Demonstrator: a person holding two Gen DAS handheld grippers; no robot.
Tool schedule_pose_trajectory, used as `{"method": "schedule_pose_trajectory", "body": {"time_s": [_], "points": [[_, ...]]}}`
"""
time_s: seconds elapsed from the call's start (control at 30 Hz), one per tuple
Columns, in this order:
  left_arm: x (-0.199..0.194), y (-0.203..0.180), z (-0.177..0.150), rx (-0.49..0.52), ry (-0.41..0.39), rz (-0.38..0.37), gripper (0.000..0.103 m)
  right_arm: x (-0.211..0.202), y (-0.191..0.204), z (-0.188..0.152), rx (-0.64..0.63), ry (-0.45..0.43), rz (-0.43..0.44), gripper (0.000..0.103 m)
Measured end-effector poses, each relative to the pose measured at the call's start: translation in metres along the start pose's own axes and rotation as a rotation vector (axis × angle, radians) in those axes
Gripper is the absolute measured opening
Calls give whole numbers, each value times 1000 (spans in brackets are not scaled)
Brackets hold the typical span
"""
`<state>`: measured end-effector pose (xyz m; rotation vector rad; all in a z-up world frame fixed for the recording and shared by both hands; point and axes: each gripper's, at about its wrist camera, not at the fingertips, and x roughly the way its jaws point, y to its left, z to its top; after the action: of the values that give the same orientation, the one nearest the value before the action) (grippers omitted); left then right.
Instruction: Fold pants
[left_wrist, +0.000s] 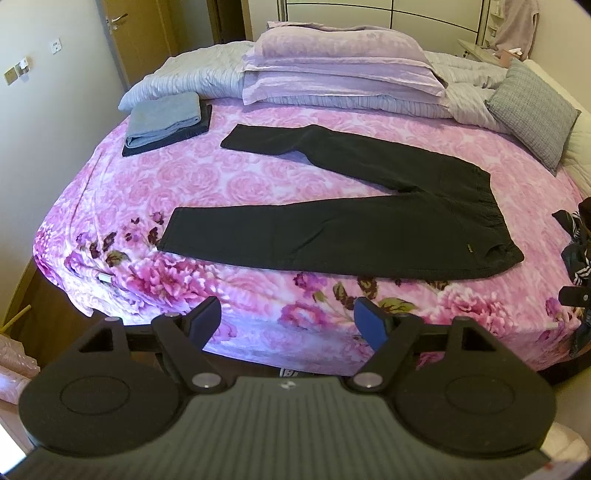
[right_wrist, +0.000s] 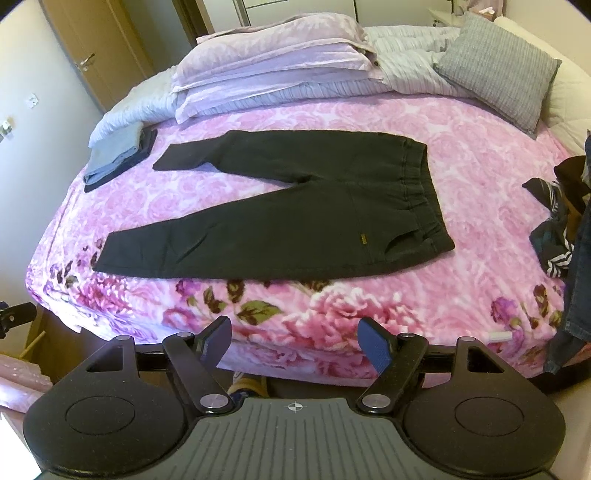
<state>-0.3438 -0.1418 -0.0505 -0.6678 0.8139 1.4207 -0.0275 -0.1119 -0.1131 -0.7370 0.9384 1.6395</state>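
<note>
Here a bed (left_wrist: 155, 177) fills both views, covered by a pink blanket (right_wrist: 480, 155) printed with roses, its near edge falling toward a dark wooden floor. Cream walls stand on the left with a wooden door (left_wrist: 140, 33) and its metal handle, plus small wall switches. At the head of the bed lie stacked lilac pillows (left_wrist: 343, 62) on a striped grey duvet (left_wrist: 192, 79), and a grey checked cushion (right_wrist: 498, 66) leans at the far right corner.

The black pants (right_wrist: 295, 214) lie flat and unfolded across the middle of the blanket, waistband toward the right, the two legs spread apart and pointing left; the near leg runs close along the bed's front edge. A small gold tag shows near the waistband pocket.

To the far left, beside the duvet, sits a folded light-blue garment (left_wrist: 166, 120) on top of a darker folded piece. At the right edge a heap of dark and striped clothing (right_wrist: 557, 229) rests on the blanket, well apart from the pants, with a strip of denim hanging in front of it in the right view.

The left tongs (left_wrist: 288, 321) hang before the bed's front edge with blue pads wide apart, gripping nothing. The right tongs (right_wrist: 295, 343) do likewise, spread and empty, clear of the pants.
</note>
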Motion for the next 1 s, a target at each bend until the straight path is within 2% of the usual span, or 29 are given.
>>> {"method": "schedule_pose_trajectory", "body": {"time_s": [0.63, 0.83, 1.0], "points": [[13, -8, 10, -34, -2, 24, 76, -6, -11, 18, -16, -50, -5, 72], [25, -9, 18, -49, 6, 30, 79, 5, -17, 30, -19, -43, 15, 72], [47, -2, 37, -47, 16, 28, 79, 24, -27, 48, 20, -30, 16, 72]]}}
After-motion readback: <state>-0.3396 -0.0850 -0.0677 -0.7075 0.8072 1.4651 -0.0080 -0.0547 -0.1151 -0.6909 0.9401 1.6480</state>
